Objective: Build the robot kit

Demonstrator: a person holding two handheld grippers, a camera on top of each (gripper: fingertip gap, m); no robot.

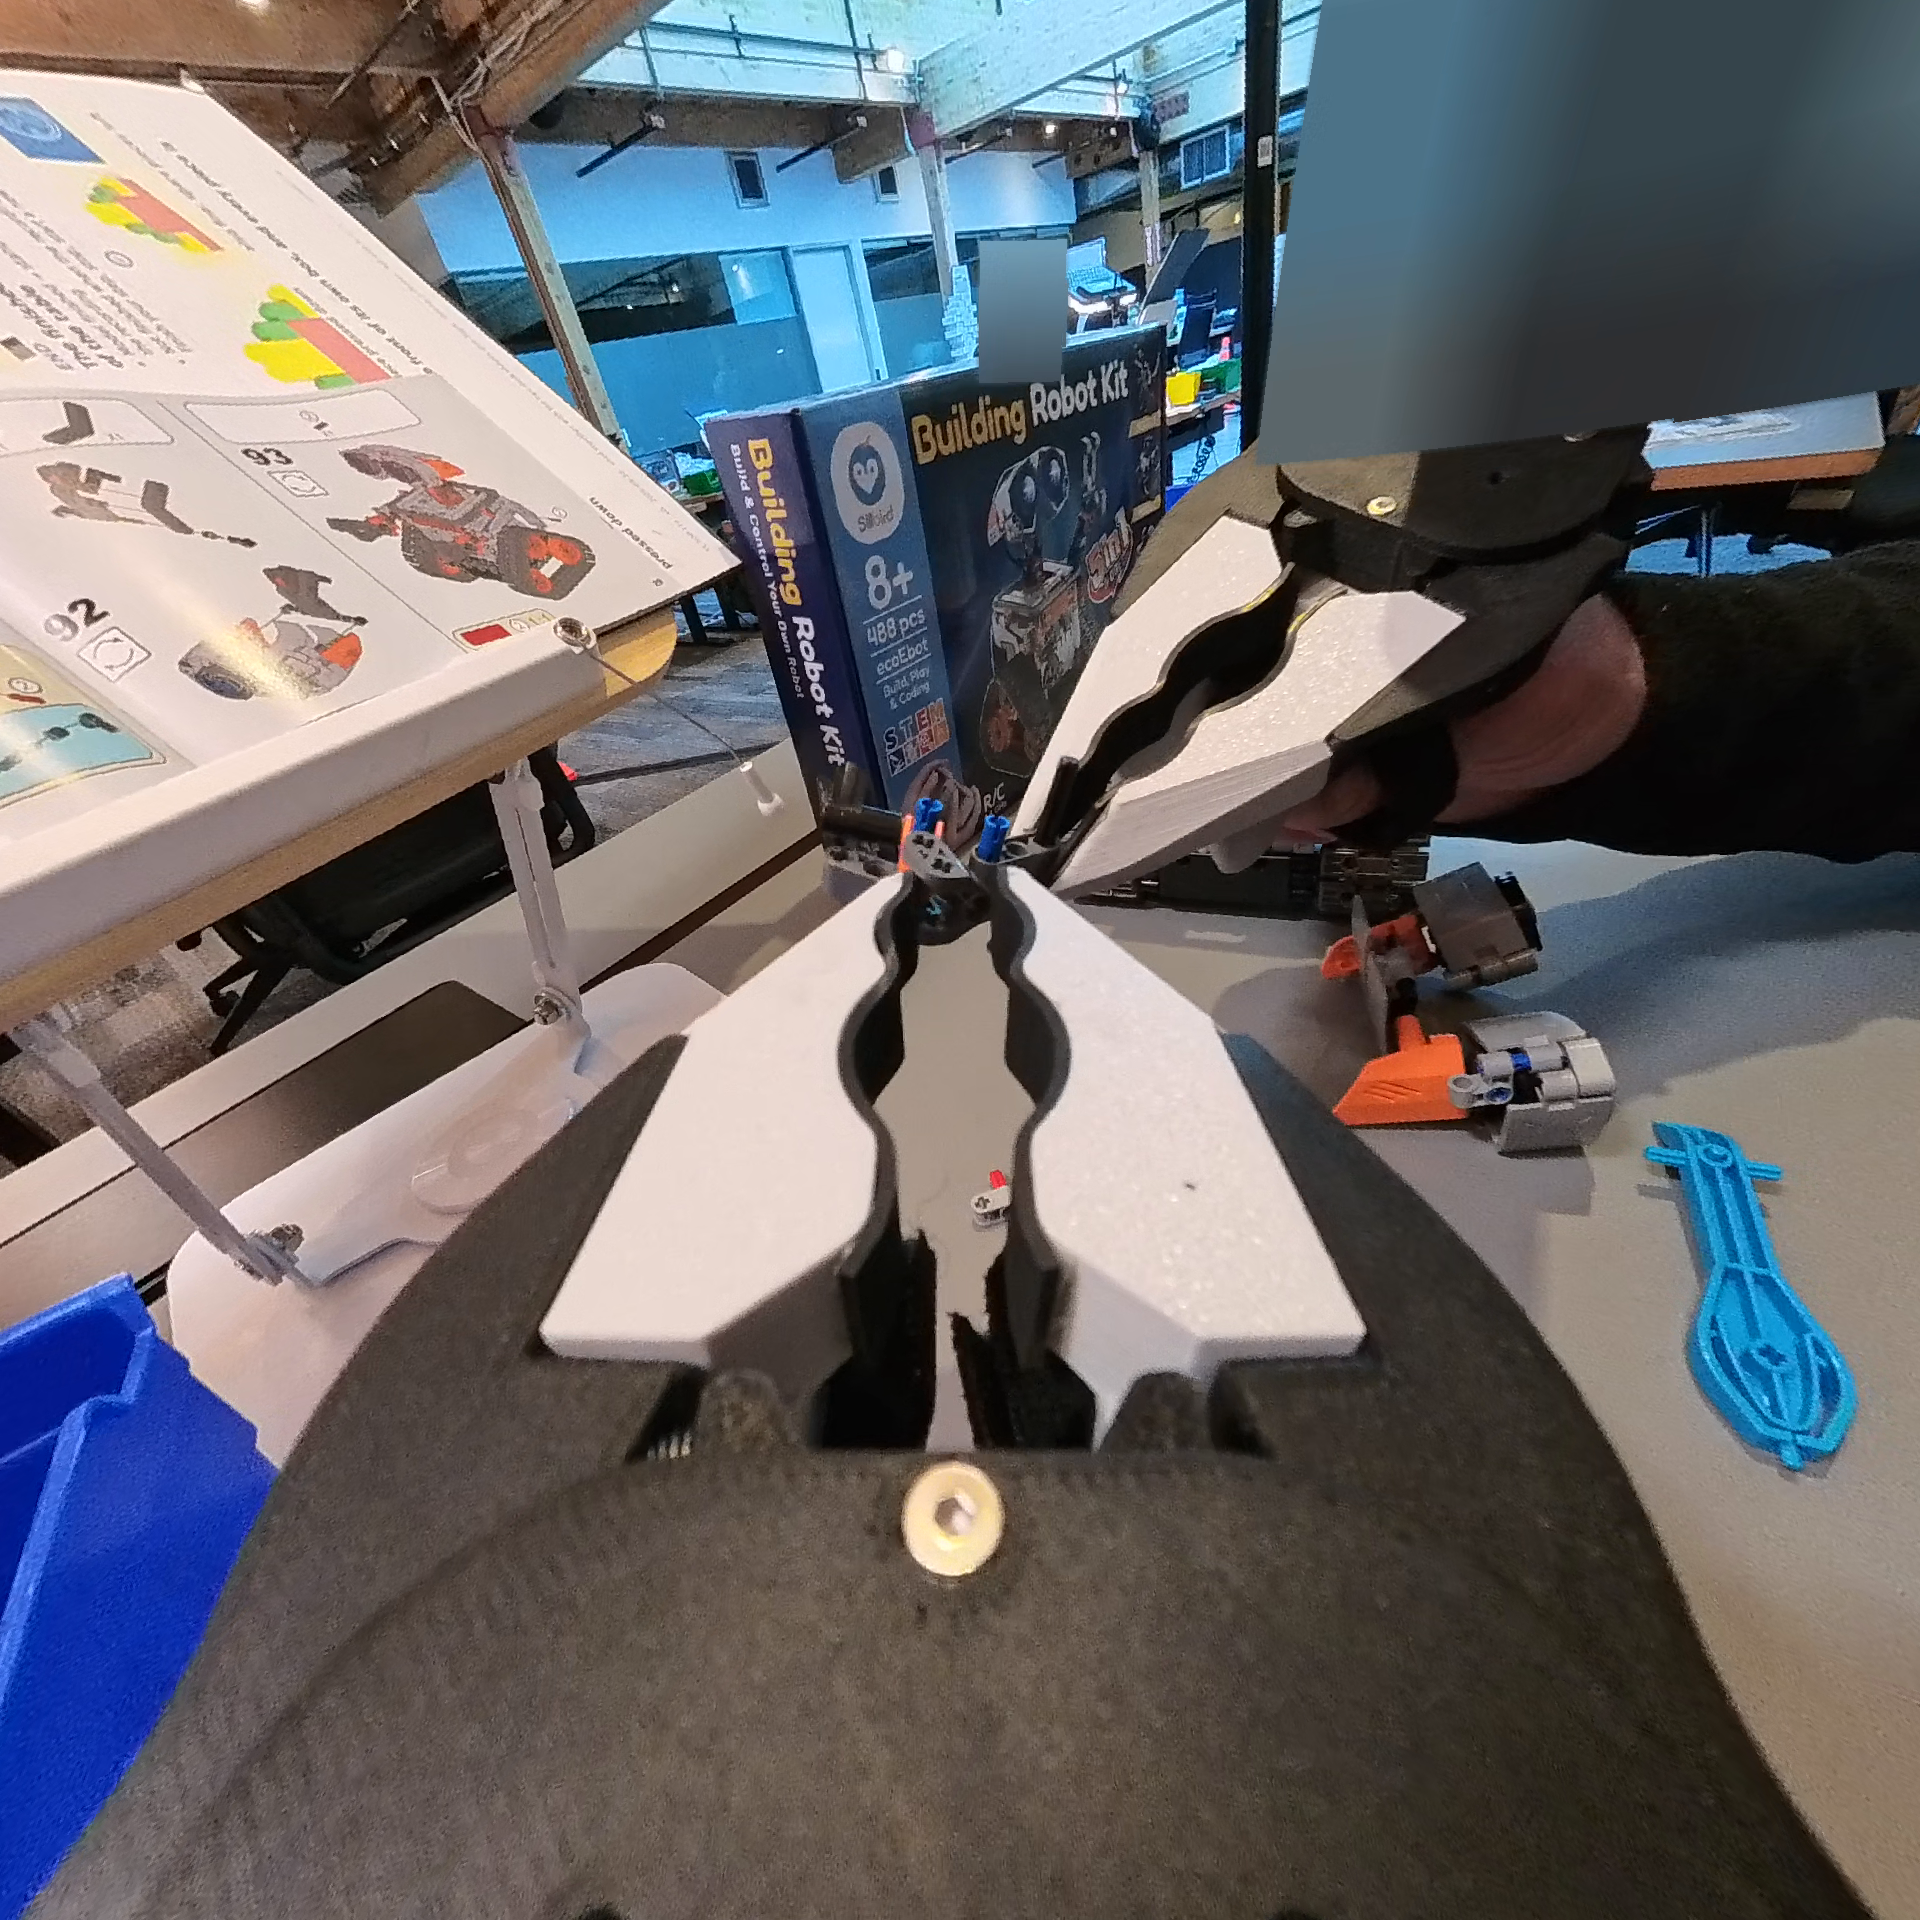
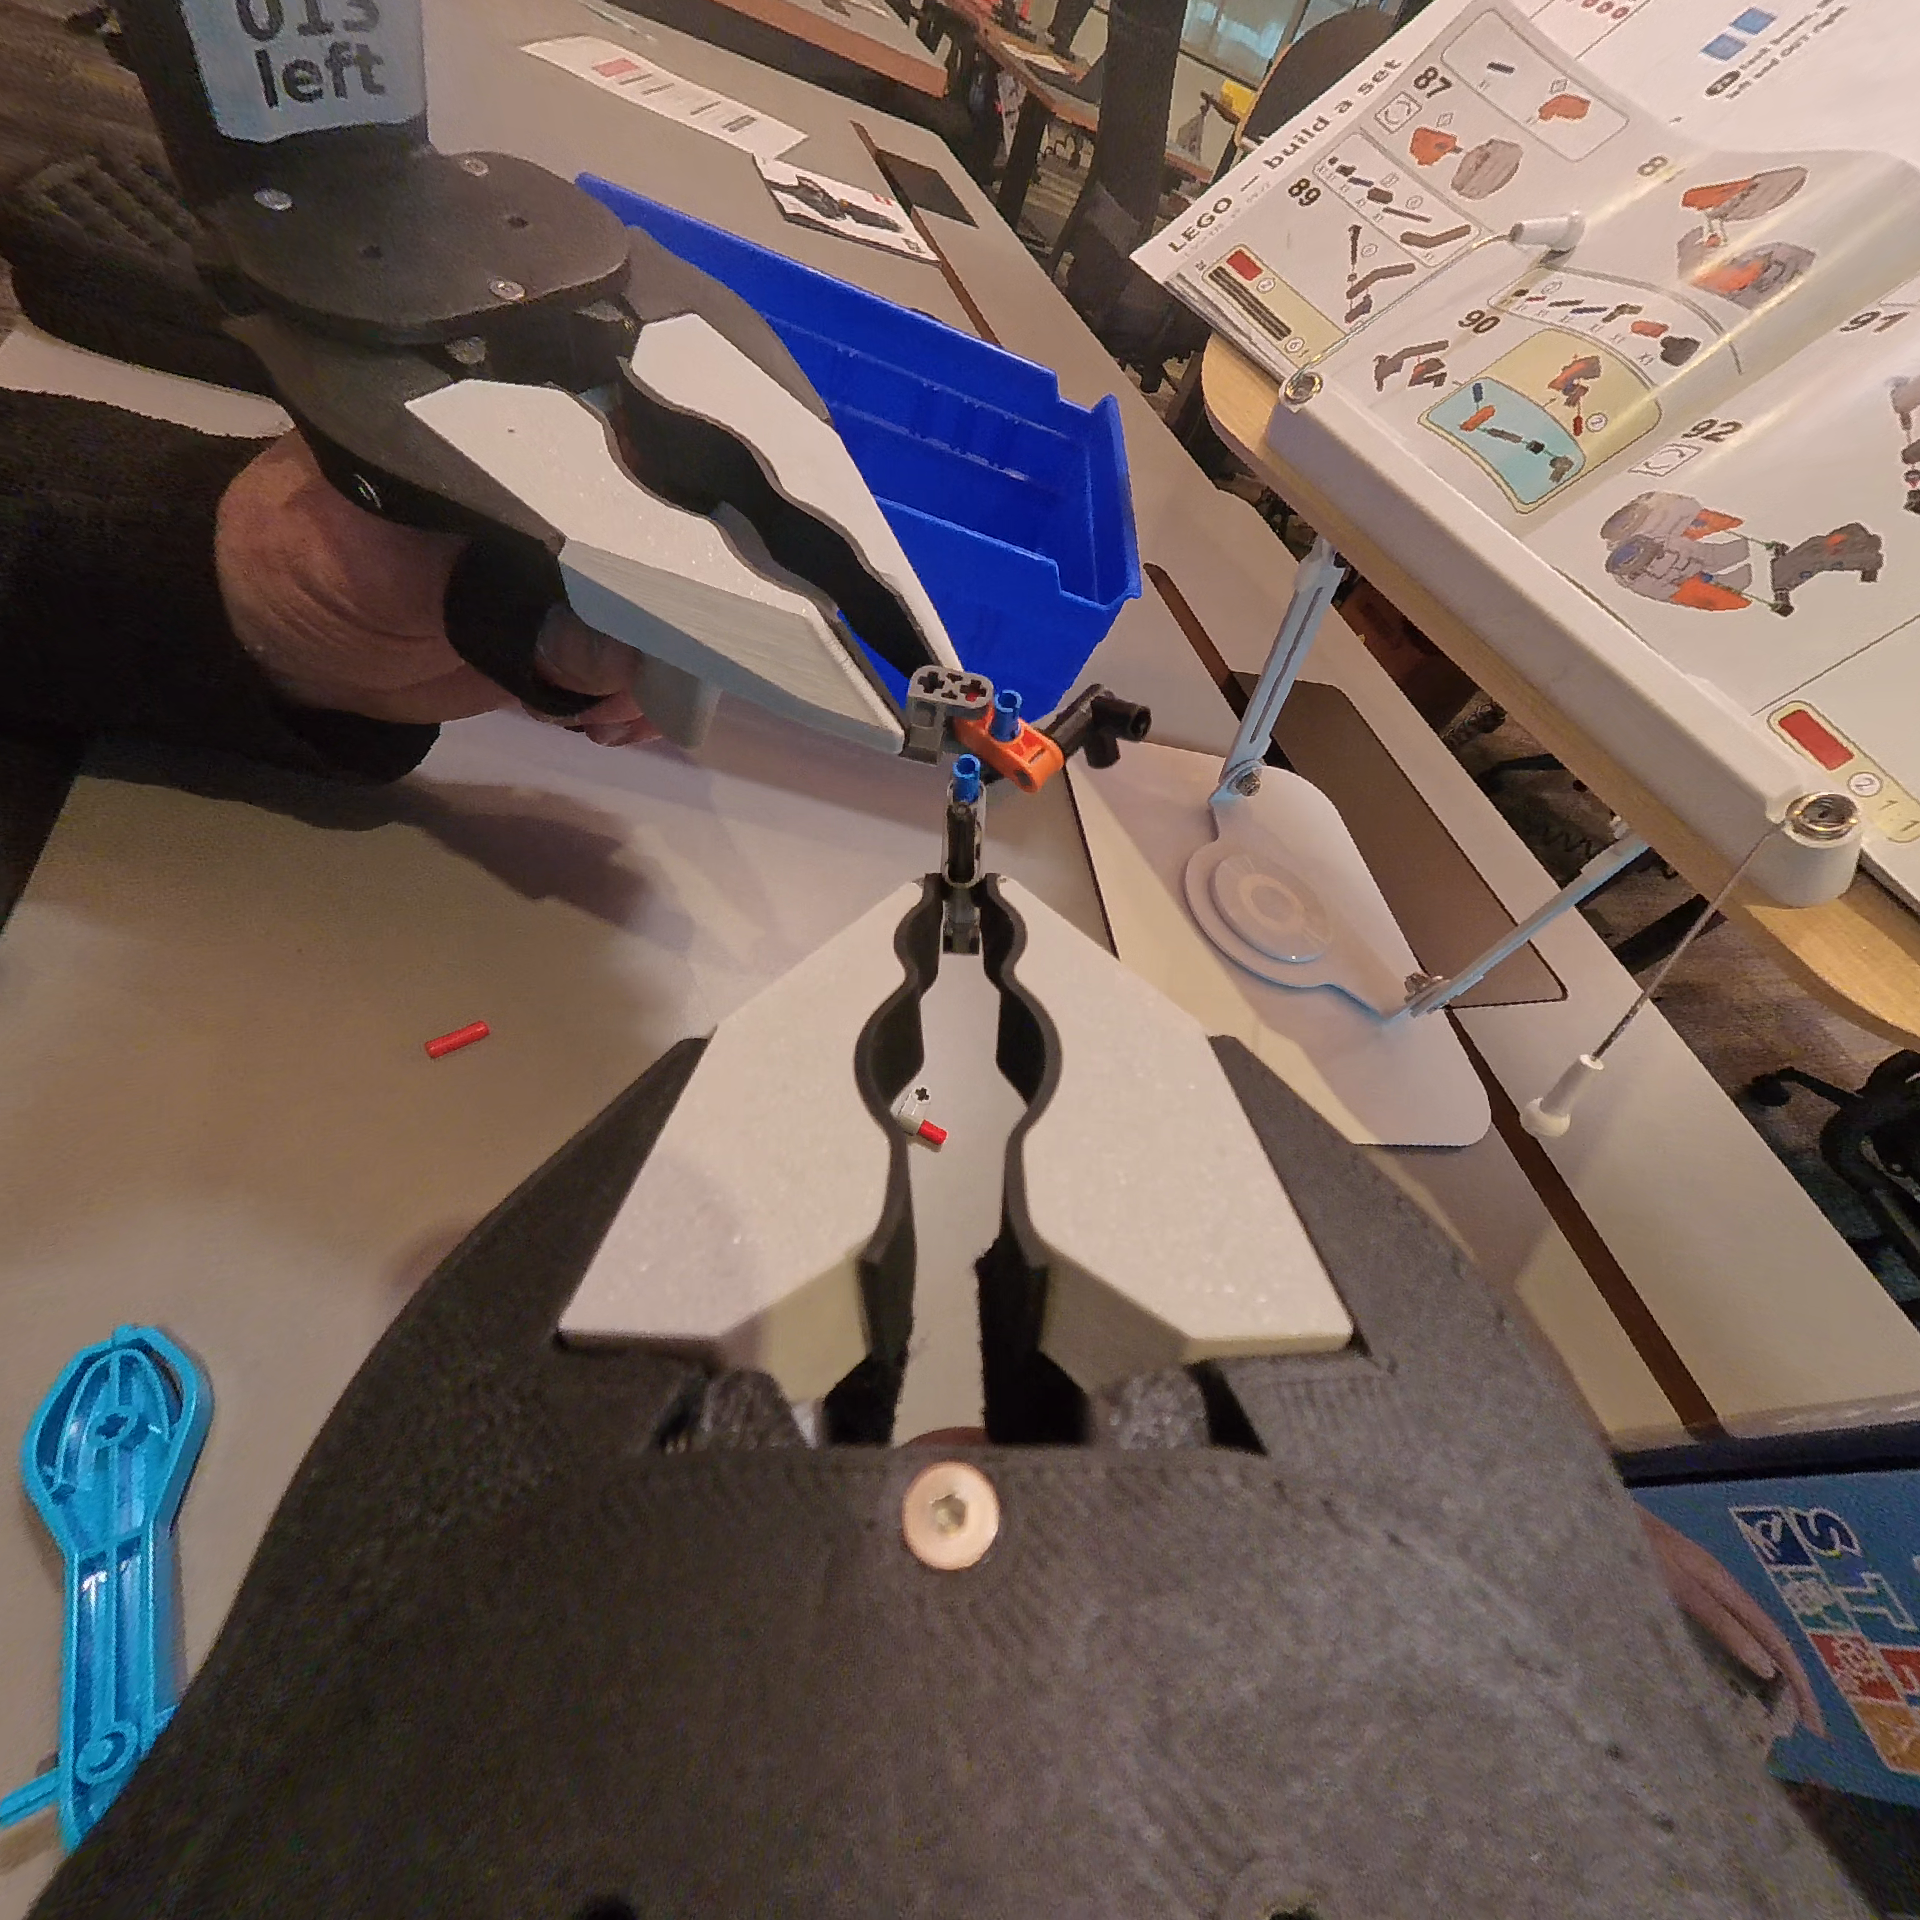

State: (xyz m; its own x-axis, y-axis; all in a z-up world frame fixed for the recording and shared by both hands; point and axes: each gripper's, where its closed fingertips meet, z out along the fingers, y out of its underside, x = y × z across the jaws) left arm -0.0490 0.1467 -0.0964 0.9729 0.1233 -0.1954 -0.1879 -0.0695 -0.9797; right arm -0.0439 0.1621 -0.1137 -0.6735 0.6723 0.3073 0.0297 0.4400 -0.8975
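Observation:
My left gripper point(image 1: 948, 883) is shut on a small grey and orange brick assembly point(image 1: 935, 852) with blue pins, held above the grey table. My right gripper point(image 2: 961, 896) is shut on a thin black beam point(image 2: 962, 842) with a blue pin on top, held upright. In the right wrist view the left gripper point(image 2: 920, 727) comes in from the upper left with the assembly point(image 2: 997, 743) just above the beam's pin. In the left wrist view the right gripper point(image 1: 1039, 847) comes in from the upper right, its tips beside mine. A hand holds each gripper.
A small grey connector with a red pin point(image 2: 921, 1122) lies on the table point(image 2: 312, 914) below the grippers. A loose red pin point(image 2: 457, 1039), a light blue tool point(image 1: 1745, 1299), part-built grey and orange models point(image 1: 1475, 1060), a blue bin point(image 2: 987, 468), a booklet on a stand point(image 1: 260, 468) and a kit box point(image 1: 987, 582) surround them. The grippers are tip to tip, or close to it.

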